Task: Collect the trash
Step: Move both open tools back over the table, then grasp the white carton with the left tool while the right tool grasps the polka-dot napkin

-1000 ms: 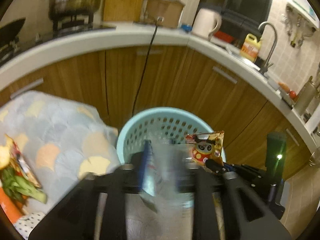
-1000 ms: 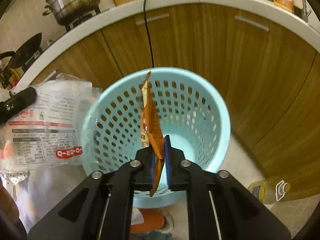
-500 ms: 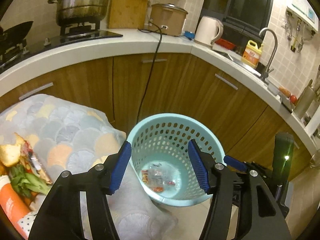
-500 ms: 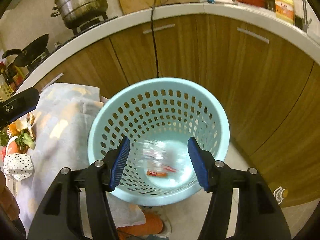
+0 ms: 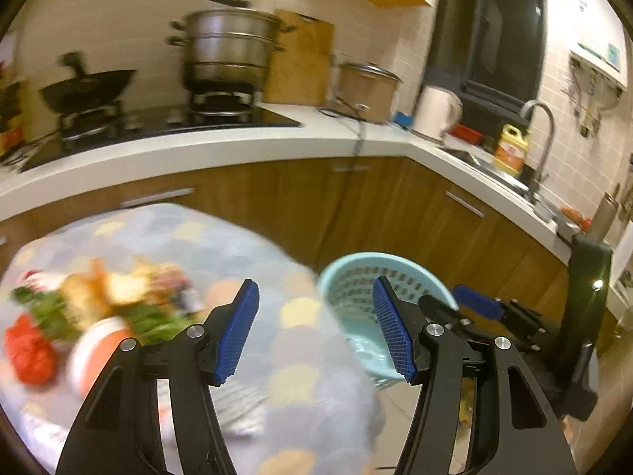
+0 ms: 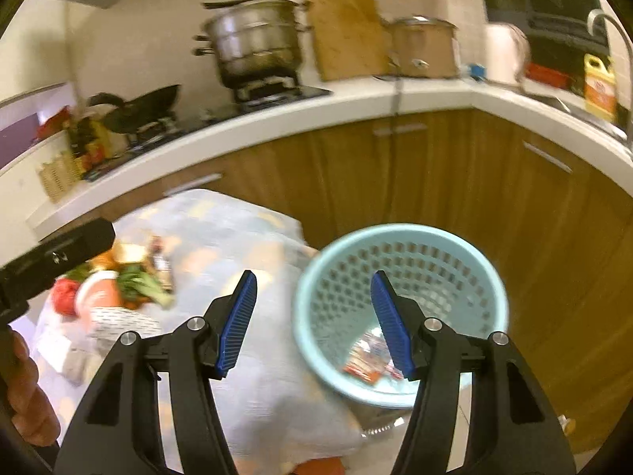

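A light blue perforated basket [image 6: 435, 261] stands on the floor beside a cloth-covered table [image 6: 253, 348]; it also shows in the left wrist view [image 5: 356, 277]. Snack wrappers [image 6: 366, 360] lie at its bottom. A blurred pile of trash [image 5: 99, 301], with green leaves, peel, a red lump and an orange-and-white cup, lies on the cloth at left, also seen in the right wrist view [image 6: 118, 285]. My left gripper [image 5: 316, 328] is open and empty above the table edge. My right gripper [image 6: 312, 320] is open and empty above the basket's left rim.
Wooden cabinets [image 5: 395, 206] under a white counter [image 5: 237, 146] curve behind the basket. A stove with a steel pot [image 5: 229, 51] and a wok, a kettle and a sink stand on the counter. The right gripper's body [image 5: 514, 316] shows at right.
Both grippers let go of their wrappers, which fell into the basket, and opened. Both have since swung left and tilted up, toward the table's trash pile.
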`<state>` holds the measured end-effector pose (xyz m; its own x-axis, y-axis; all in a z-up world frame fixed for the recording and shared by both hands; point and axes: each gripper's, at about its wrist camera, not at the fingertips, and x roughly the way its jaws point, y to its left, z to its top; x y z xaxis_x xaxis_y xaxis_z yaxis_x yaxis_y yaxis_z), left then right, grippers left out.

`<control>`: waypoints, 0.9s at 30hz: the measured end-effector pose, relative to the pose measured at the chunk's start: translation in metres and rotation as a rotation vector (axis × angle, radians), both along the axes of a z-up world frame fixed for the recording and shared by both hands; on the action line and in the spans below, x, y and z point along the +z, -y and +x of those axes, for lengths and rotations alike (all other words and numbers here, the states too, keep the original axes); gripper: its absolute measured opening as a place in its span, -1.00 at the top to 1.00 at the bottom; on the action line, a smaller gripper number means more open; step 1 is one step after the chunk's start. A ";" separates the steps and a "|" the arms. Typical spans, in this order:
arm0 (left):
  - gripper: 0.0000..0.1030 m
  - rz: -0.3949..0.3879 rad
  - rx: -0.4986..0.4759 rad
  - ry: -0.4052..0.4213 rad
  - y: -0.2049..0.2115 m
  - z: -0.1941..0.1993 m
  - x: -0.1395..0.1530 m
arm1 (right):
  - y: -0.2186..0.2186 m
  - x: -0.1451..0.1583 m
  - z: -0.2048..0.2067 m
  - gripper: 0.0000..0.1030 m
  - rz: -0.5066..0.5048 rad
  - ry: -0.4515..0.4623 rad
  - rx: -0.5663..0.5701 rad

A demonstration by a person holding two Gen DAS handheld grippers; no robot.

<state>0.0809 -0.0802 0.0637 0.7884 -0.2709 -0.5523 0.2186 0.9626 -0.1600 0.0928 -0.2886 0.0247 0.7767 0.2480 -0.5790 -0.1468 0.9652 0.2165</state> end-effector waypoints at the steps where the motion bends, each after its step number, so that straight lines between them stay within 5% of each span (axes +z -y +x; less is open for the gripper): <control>1: -0.13 0.001 0.021 0.000 -0.010 -0.004 0.001 | -0.009 0.003 -0.003 -0.09 0.004 0.007 0.022; 13: -0.10 -0.034 0.334 -0.105 -0.156 -0.049 -0.022 | -0.118 -0.013 -0.038 -0.09 -0.074 -0.005 0.346; 20: -0.13 -0.007 0.426 -0.162 -0.190 -0.080 -0.045 | -0.161 -0.026 -0.048 -0.09 -0.155 -0.007 0.446; 27: -0.28 0.042 0.398 -0.177 -0.176 -0.102 -0.056 | -0.180 -0.037 -0.043 -0.09 -0.226 -0.003 0.461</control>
<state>-0.0209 0.0956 0.0074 0.7192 0.0601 -0.6922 -0.1977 0.9728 -0.1209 0.0501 -0.1089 -0.0127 0.6143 0.4330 -0.6596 -0.5682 0.8228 0.0110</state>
